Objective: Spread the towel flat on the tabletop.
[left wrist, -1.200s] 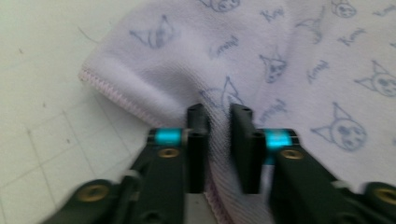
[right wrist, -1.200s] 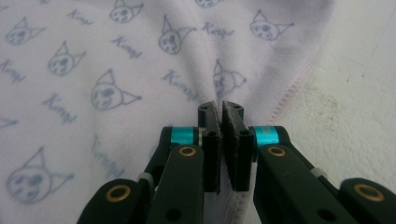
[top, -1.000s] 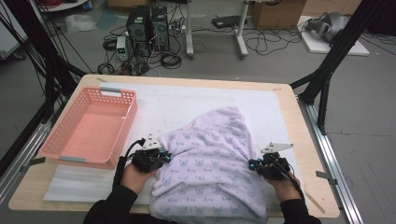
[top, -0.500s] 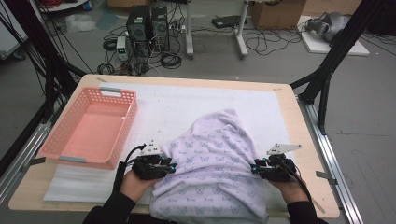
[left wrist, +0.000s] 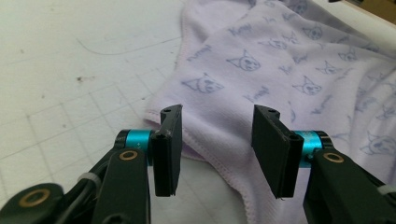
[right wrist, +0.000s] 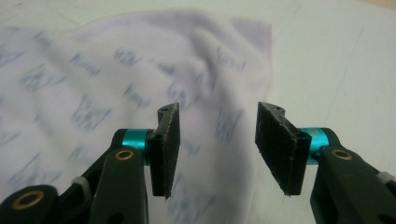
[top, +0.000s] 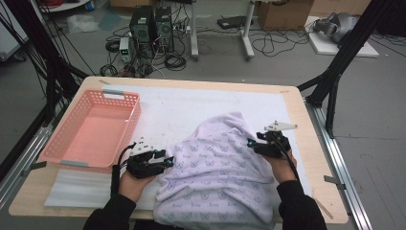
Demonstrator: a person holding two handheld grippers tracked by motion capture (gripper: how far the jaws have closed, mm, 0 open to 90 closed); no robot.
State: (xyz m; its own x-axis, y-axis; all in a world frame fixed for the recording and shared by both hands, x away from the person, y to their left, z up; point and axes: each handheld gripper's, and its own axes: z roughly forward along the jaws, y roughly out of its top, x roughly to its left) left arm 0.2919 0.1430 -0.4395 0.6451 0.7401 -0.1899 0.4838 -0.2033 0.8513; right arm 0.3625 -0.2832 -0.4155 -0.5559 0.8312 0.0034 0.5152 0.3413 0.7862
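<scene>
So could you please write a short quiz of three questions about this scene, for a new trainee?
1. True or false: the lilac cloth lies inside the pink basket.
2. Which edge of the cloth is the left gripper beside? A) the far edge B) the left edge C) the right edge
3. Fill in: the fingers of the right gripper stand ____ with no cloth pinched between them.

Key:
1. False. The cloth lies spread on the white mat, beside the basket.
2. B.
3. Open. Both grippers have just been opening, and the cloth lies loose beneath them.
</scene>
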